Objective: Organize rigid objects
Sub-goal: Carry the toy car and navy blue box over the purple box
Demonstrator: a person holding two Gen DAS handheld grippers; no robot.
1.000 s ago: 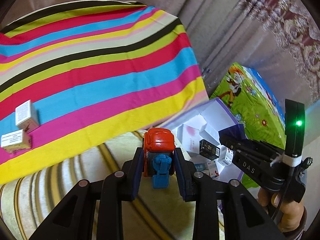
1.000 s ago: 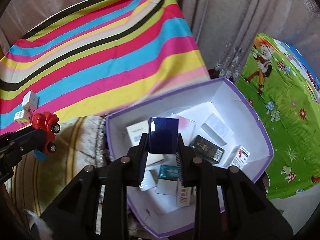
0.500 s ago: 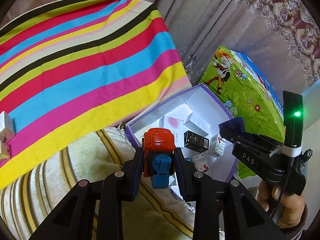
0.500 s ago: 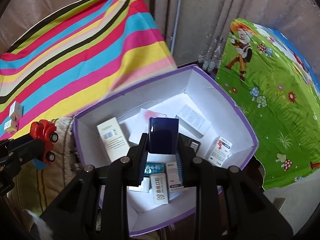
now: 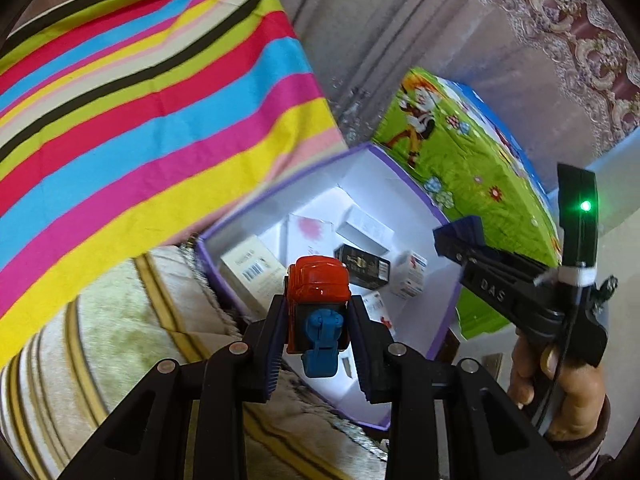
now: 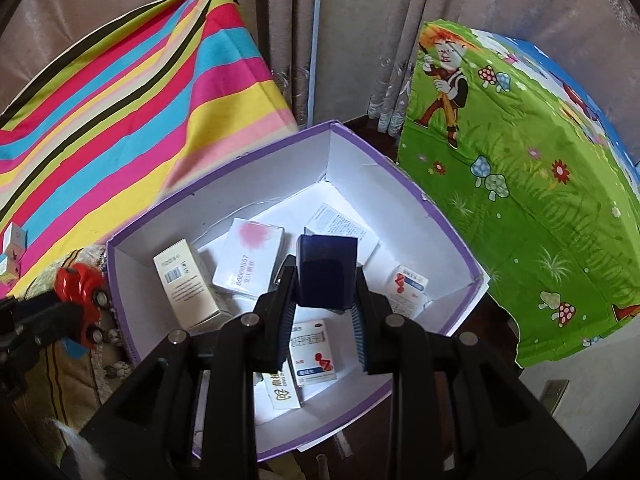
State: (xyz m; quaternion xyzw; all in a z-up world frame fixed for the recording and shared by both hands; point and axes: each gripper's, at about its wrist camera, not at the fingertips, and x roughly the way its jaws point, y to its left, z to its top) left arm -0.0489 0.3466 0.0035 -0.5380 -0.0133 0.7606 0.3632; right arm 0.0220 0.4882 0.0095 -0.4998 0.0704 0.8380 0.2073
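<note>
Left wrist view, left gripper (image 5: 316,316): I have it clenched on the red toy truck (image 5: 318,286), cab pointing away from me, at the near-left rim of the purple box (image 5: 280,188).
Right wrist view, right gripper (image 6: 324,300): I have it clamped on the dark blue box (image 6: 326,270), standing upright, directly above the purple box's middle.
Key relation: my right load hangs over the opening; my left one sits at its left edge and needs a short shift right.
Nearer hand: right.

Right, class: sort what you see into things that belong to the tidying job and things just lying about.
Job:
red and blue toy truck in left tongs
dark blue box in right tongs
purple-edged white cardboard box

Lying about:
striped cloth
green cartoon cloth
curtain
</note>
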